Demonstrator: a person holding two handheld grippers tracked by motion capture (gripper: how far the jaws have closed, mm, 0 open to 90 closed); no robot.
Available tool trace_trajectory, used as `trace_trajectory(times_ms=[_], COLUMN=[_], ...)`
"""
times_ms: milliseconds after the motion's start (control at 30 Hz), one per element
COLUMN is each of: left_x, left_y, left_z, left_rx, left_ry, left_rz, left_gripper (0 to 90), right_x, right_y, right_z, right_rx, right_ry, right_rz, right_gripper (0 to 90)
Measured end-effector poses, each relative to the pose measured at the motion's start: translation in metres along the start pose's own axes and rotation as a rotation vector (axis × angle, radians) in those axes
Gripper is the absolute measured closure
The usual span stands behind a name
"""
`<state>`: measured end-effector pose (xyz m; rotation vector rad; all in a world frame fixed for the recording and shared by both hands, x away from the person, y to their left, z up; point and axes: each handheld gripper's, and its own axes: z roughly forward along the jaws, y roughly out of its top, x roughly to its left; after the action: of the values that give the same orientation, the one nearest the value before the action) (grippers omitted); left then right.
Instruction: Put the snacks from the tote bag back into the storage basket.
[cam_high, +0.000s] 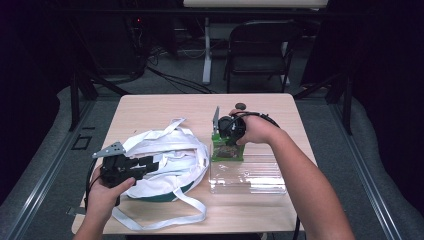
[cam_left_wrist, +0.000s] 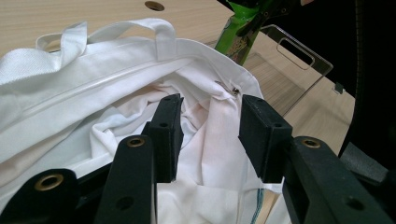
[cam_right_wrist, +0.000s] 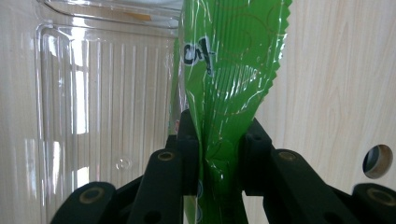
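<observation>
Right gripper (cam_right_wrist: 218, 154): jaws pinched onto the edge of a green snack packet (cam_right_wrist: 229, 74), film crumpled between the pads. The packet hangs at the far left corner of a clear plastic tray (cam_high: 248, 175) on the worktop (cam_high: 150, 107).

Left gripper (cam_left_wrist: 210, 135): jaws parted, nothing between them, poised over the mouth of a white cloth bag (cam_left_wrist: 93, 98), just left of the tray.

Likely step: carrying the packet between tray and bag; direction unclear. To do it well, keep the pinch on the sealed margin, lift clear of the tray wall, and let the left jaws take the bag's rim so the mouth stays wide.

Materials: the packet is glossy, crinkly film with a zigzag-cut edge; slippery, easily creased. The tray is rigid, ribbed and transparent, with a handle slot. The bag is soft woven fabric, limp and rumpled, its long flat straps (cam_high: 165, 215) trailing over the pale wood-grain worktop.
</observation>
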<state>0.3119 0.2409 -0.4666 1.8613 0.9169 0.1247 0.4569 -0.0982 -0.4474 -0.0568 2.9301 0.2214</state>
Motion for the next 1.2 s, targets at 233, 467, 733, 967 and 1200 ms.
trace_trajectory(times_ms=[233,467,733,967,1200], left_x=[-0.0002,-0.0001,0.0001,0.0005,-0.0003], left_y=[0.0000,-0.0001,-0.0001,-0.0003,0.0001], left_z=[0.0010,0.0009,0.0003,-0.0001,-0.0005], left_rx=[0.002,0.002,0.001,-0.002,-0.001], left_ry=[-0.003,-0.001,0.000,0.003,0.007], left_rz=[0.001,0.002,-0.001,-0.004,0.002], left_gripper=[59.0,59.0,59.1,59.1,59.5], right_x=[-0.0004,-0.0023,-0.0031,-0.0057,-0.0074], right_y=[-0.0016,-0.0033,-0.0031,-0.0036,-0.0030], right_z=[0.0021,0.0021,0.0038,0.0023,0.0013], right_rx=[-0.018,0.000,0.006,-0.016,-0.020], right_ry=[-0.001,-0.028,-0.050,-0.075,-0.117], right_rz=[0.014,0.029,0.045,0.085,0.091], right_gripper=[72.9,69.0,61.6,53.2,49.0])
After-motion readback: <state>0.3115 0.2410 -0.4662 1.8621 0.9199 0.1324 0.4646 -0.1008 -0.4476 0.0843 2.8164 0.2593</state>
